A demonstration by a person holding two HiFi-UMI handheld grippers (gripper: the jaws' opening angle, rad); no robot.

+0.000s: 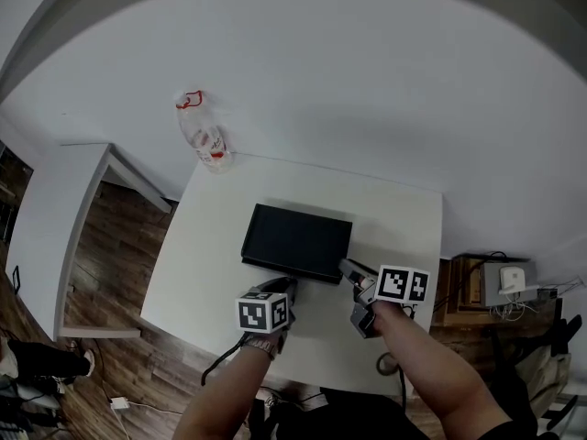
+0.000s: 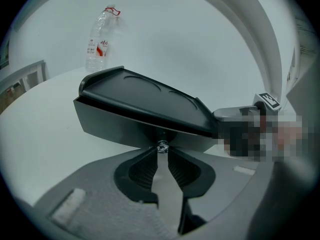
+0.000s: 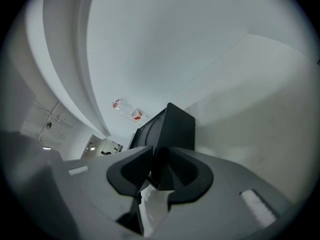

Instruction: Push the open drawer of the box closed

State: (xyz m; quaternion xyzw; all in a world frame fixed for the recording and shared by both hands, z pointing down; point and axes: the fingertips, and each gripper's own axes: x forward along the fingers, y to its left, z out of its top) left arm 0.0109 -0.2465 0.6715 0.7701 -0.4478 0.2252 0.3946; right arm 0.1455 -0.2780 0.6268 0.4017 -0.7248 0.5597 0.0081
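Observation:
A flat black box (image 1: 298,236) lies in the middle of the white table (image 1: 390,211). In the left gripper view its drawer front (image 2: 120,126) faces me under the lid's overhanging lip, with a small silvery knob (image 2: 162,146) at its centre. My left gripper (image 2: 162,152) is at the box's front (image 1: 282,288), its fingertips pinched on that knob. My right gripper (image 1: 351,271) is at the box's front right corner. In the right gripper view the dark edge of the box (image 3: 172,126) fills the gap between the right gripper's (image 3: 160,158) fingers.
A clear plastic bottle (image 1: 204,138) with a red label stands at the table's far left corner, also seen in the left gripper view (image 2: 99,41). A second white table (image 1: 55,218) stands to the left. At the right, a low cabinet (image 1: 500,282) holds devices and cables.

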